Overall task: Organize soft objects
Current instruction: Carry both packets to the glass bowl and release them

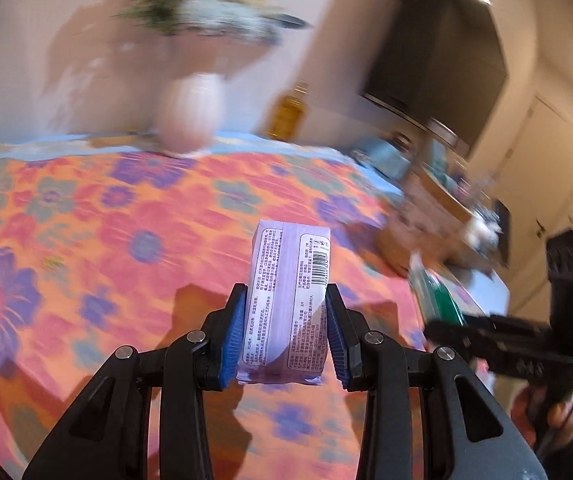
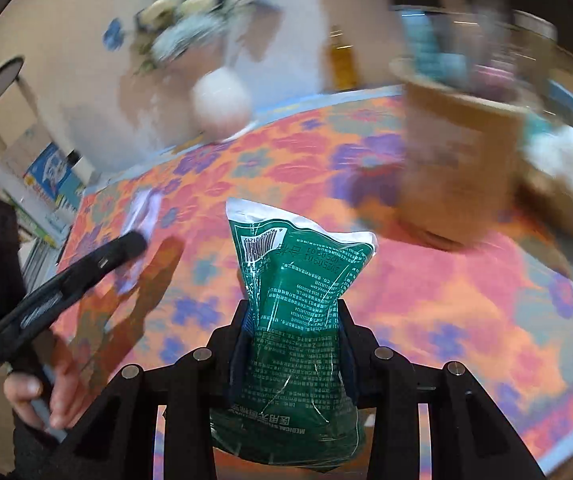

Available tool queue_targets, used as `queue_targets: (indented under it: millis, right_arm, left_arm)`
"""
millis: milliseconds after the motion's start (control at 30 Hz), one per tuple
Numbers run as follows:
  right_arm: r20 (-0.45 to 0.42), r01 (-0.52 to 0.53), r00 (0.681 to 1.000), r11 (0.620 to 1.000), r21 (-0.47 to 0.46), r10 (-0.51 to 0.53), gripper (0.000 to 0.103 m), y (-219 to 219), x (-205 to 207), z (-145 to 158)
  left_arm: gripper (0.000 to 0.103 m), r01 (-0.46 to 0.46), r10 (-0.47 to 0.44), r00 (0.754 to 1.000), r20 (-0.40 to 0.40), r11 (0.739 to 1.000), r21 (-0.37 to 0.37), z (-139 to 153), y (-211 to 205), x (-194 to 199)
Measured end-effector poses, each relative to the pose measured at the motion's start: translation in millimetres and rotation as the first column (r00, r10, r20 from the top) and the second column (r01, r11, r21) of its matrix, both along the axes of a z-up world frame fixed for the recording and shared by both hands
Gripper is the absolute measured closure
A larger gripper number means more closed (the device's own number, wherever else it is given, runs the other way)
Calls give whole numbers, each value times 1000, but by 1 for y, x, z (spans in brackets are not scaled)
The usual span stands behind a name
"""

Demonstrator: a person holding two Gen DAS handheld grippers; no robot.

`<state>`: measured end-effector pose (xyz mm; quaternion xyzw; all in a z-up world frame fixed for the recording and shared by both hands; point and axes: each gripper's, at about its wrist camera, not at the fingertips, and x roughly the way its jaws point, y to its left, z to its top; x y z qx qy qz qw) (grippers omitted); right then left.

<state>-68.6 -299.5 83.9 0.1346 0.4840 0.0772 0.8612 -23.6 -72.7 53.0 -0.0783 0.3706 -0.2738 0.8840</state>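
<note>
Grippers first: my left gripper (image 1: 286, 332) clamps a lilac tissue pack (image 1: 288, 300) between its blue pads, held above the table. My right gripper (image 2: 294, 344) squeezes a green plastic pouch (image 2: 298, 320), which bulges above the jaws. Both are mid-carry, I judge; next each soft item needs lowering into the cardboard box (image 2: 458, 168), at two o'clock from the right gripper. Beneath lies an orange and pink floral tablecloth (image 1: 126, 240). At twelve o'clock a white vase (image 1: 190, 116) of blurred flowers stands against the wall, an amber bottle (image 2: 342, 60) beside it.
</note>
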Motion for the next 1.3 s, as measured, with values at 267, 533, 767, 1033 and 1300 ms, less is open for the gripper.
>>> queue_targets:
  millis: [267,533,767,1033,1300]
  right_arm:
    - [14,160,987,986,55,-161,65,-100,-45,13]
    - [148,294,942,953,77,-303,65,-189,-69,60]
    - [258,381,886,922,70,-386,64,-250,-22,99]
    - [225,456,870,890,-27,-439,60,-292,74,92]
    - [121,435,896,899,-50,-427,22,-314,104,72]
  left_arm:
    - [69,295,-295,955,13,955,16,18,-116,-57]
    - [69,431,-433,897,84,901,50,64,-223,-63]
    - [69,349,-357,930,89,933,90,85,-300,-20]
    - [68,199,-235,964,128,949,243,80,-364,28]
    - [16,226,-265,956,129,941,253,75,-378,40]
